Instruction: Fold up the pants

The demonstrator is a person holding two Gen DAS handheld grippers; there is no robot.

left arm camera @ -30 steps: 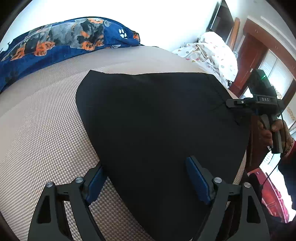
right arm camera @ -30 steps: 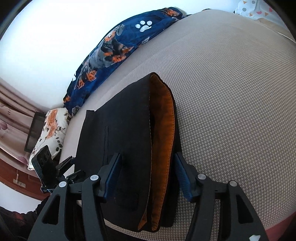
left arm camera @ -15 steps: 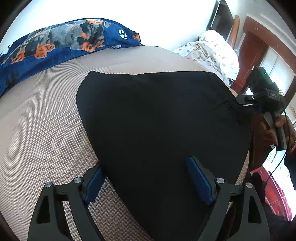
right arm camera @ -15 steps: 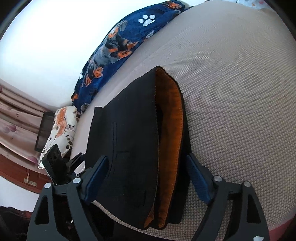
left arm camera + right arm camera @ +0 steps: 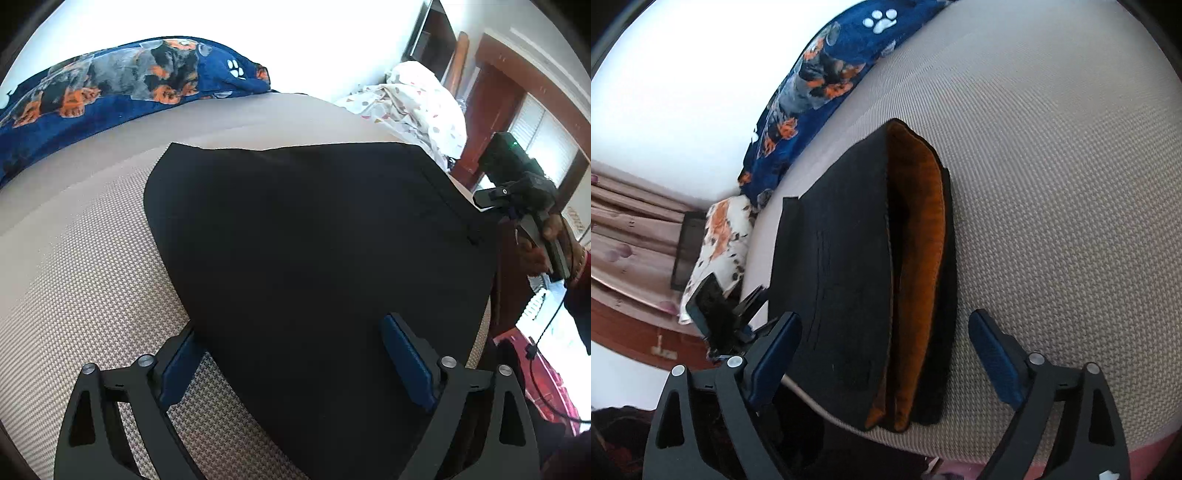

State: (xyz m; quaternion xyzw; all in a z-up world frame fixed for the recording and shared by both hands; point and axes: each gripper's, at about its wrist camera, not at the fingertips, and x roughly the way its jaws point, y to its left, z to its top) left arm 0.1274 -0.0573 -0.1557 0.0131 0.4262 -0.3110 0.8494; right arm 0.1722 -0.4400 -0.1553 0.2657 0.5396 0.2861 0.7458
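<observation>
Both jaws just opened wide, left gripper (image 5: 295, 365) and right gripper (image 5: 884, 362) straddling the pants (image 5: 314, 258) unpinched at the mattress (image 5: 1052, 184) near edge; soft, limp stack, I'd pinch all layers at the folded edge.

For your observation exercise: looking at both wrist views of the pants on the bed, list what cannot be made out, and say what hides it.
- Left wrist view: the pants read as one black mass, so fold lines are lost; their near end is cut off by the bottom edge.
- Left wrist view: the right gripper's jaws are hidden by its body.
- Right wrist view: the left gripper is small, dark and partly behind the pants.
</observation>
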